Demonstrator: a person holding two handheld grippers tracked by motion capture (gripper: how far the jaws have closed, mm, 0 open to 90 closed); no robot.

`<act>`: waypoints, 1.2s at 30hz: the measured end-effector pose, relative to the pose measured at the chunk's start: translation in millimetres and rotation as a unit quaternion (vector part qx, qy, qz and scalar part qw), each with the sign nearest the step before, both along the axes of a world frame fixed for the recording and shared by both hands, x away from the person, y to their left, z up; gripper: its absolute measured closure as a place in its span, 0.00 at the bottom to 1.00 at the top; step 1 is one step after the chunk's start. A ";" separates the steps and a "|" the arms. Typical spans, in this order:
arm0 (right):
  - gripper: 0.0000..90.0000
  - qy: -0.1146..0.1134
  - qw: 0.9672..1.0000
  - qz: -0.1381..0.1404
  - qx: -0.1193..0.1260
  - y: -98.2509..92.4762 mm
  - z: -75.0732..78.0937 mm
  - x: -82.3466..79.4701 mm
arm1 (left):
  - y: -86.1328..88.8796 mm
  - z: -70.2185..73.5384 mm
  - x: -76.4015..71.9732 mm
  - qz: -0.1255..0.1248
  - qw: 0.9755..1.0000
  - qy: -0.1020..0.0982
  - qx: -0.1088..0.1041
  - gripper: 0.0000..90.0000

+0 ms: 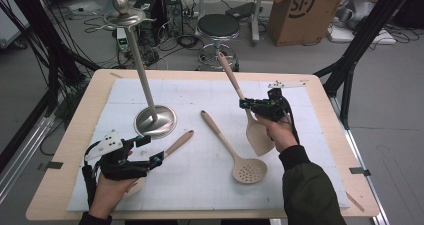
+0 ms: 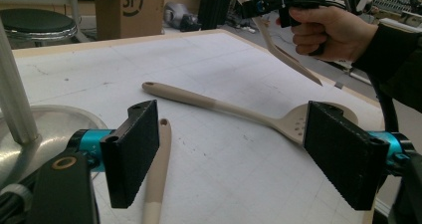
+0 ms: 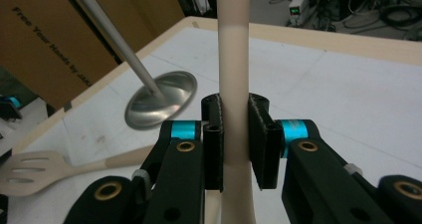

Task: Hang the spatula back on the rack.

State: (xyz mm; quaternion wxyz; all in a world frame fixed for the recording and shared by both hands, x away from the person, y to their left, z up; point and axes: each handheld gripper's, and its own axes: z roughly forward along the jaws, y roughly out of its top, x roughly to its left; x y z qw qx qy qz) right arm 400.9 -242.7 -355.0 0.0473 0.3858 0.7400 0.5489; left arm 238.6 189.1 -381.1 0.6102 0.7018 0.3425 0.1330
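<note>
My right gripper (image 1: 247, 104) is shut on the handle of a beige spatula (image 1: 231, 77) and holds it tilted above the mat, blade (image 1: 260, 137) down. In the right gripper view, the pads (image 3: 261, 134) clamp that handle (image 3: 234, 59). My left gripper (image 1: 151, 151) rests open at the front left. In the left gripper view, its jaws (image 2: 234, 154) stand wide apart over the handle of a second beige utensil (image 2: 157, 174), which lies on the mat untouched. A perforated spoon (image 1: 235, 155) lies in the middle of the mat. A metal hook stand (image 1: 145, 85) stands at the back left.
A white mat (image 1: 200, 185) covers most of the wooden table (image 1: 90, 110). The stand's round base (image 1: 155, 121) sits just beyond my left gripper. Behind the table are a stool (image 1: 218, 27), a cardboard box (image 1: 302, 12) and cables on the floor.
</note>
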 end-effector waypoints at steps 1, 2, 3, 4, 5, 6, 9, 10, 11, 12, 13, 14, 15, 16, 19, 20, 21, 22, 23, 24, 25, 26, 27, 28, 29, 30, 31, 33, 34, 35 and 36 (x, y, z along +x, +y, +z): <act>0.87 0.000 1.000 0.003 0.006 2.2 1.2 -0.5 | 0.3 0.4 -0.4 0.001 1.000 -0.001 -0.001 0.26; 0.87 -0.003 1.000 0.005 0.012 3.7 2.2 -0.5 | 0.9 0.8 -0.4 0.001 1.000 -0.002 -0.001 0.26; 0.87 -0.006 1.000 0.004 0.015 5.3 3.3 -1.0 | 1.2 1.2 -0.6 0.001 1.000 -0.002 -0.003 0.26; 0.87 -0.006 1.000 0.004 0.020 6.4 4.3 -1.4 | 1.5 1.6 -0.7 0.001 1.000 -0.002 -0.003 0.26; 0.87 -0.007 1.000 0.004 0.026 7.1 4.9 -1.5 | 1.7 1.9 -0.8 0.001 1.000 -0.003 -0.004 0.26; 0.87 -0.007 0.999 0.005 0.034 7.9 5.2 -1.6 | 1.6 2.1 -0.9 0.001 1.000 -0.003 -0.004 0.26; 0.87 -0.012 0.999 0.005 0.045 10.7 6.0 -2.5 | 1.4 2.9 -1.3 0.001 1.000 -0.004 -0.003 0.26; 0.87 -0.012 0.999 0.007 0.050 11.9 6.0 -2.7 | 1.2 3.1 -1.3 0.000 1.000 -0.004 -0.005 0.26; 0.87 -0.013 0.998 0.007 0.054 13.2 6.1 -3.2 | 1.3 3.3 -1.4 0.000 1.000 -0.005 -0.004 0.26; 0.87 -0.014 0.998 0.008 0.059 14.7 5.9 -3.1 | 1.2 3.5 -1.6 0.000 1.000 -0.005 -0.004 0.26; 0.87 -0.014 0.998 0.009 0.065 16.2 6.0 -3.3 | 1.4 3.7 -1.6 0.000 1.000 -0.006 -0.004 0.26; 0.87 -0.015 0.997 0.008 0.071 18.0 6.5 -3.6 | 1.5 3.8 -1.6 -0.001 1.000 -0.006 -0.004 0.26; 0.87 -0.018 0.997 0.007 0.073 19.4 7.1 -3.6 | 1.6 3.8 -1.7 0.000 1.000 -0.006 -0.004 0.26; 0.87 -0.020 0.997 0.006 0.078 21.5 8.0 -3.7 | 1.7 3.9 -1.5 0.000 1.000 -0.006 -0.004 0.26; 0.87 -0.026 0.994 0.005 0.102 29.6 11.2 -4.1 | 2.2 3.8 -1.4 0.000 1.000 -0.006 -0.004 0.26; 0.87 -0.030 0.994 0.005 0.106 32.7 11.9 -4.3 | 2.4 3.7 -1.1 0.001 1.000 -0.006 -0.004 0.26; 0.87 -0.034 0.993 0.005 0.110 36.0 12.2 -4.5 | 2.9 3.5 -0.9 0.001 1.000 -0.005 -0.003 0.26; 0.87 -0.036 0.993 0.007 0.114 39.3 12.3 -4.8 | 3.5 3.5 -0.8 0.001 1.000 -0.005 -0.004 0.26; 0.87 -0.038 0.992 0.010 0.118 42.8 12.4 -5.1 | 3.8 3.4 -0.8 0.001 1.000 -0.004 -0.005 0.26; 0.87 -0.039 0.992 0.013 0.122 46.1 12.6 -5.3 | 4.3 3.5 -1.0 0.002 1.000 -0.004 -0.005 0.26; 0.87 -0.041 0.991 0.015 0.126 49.7 13.0 -6.1 | 4.7 3.7 -1.2 0.002 1.000 -0.005 -0.005 0.26; 0.87 -0.045 0.991 0.017 0.129 53.1 13.7 -6.7 | 4.9 4.0 -1.5 0.002 1.000 -0.005 -0.005 0.26; 0.87 -0.044 0.990 0.021 0.135 56.1 14.9 -7.8 | 4.9 4.1 -1.8 0.003 1.000 -0.005 -0.006 0.26; 0.87 -0.047 0.988 0.024 0.143 59.2 15.9 -8.7 | 4.9 4.4 -1.9 0.002 1.000 -0.006 -0.006 0.26; 0.87 -0.049 0.987 0.026 0.148 62.1 17.7 -10.1 | 5.1 4.7 -2.1 0.002 1.000 -0.006 -0.005 0.26; 0.87 -0.052 0.986 0.031 0.156 65.0 19.4 -11.0 | 5.2 4.8 -2.1 0.002 1.000 -0.007 -0.005 0.26; 0.87 -0.053 0.984 0.036 0.164 68.0 21.0 -11.9 | 5.4 5.1 -2.2 0.002 1.000 -0.008 -0.005 0.26; 0.87 -0.059 0.982 0.043 0.172 72.8 24.5 -13.1 | 5.9 5.4 -2.5 0.002 1.000 -0.007 -0.006 0.26; 0.87 -0.057 0.982 0.045 0.177 75.4 26.2 -14.3 | 6.2 5.7 -2.5 0.003 1.000 -0.008 -0.006 0.26; 0.87 -0.060 0.981 0.048 0.179 77.3 27.3 -14.1 | 6.4 5.8 -2.5 0.003 1.000 -0.008 -0.008 0.26; 0.87 -0.060 0.980 0.050 0.182 79.4 28.1 -14.2 | 6.7 5.8 -2.5 0.003 1.000 -0.008 -0.009 0.26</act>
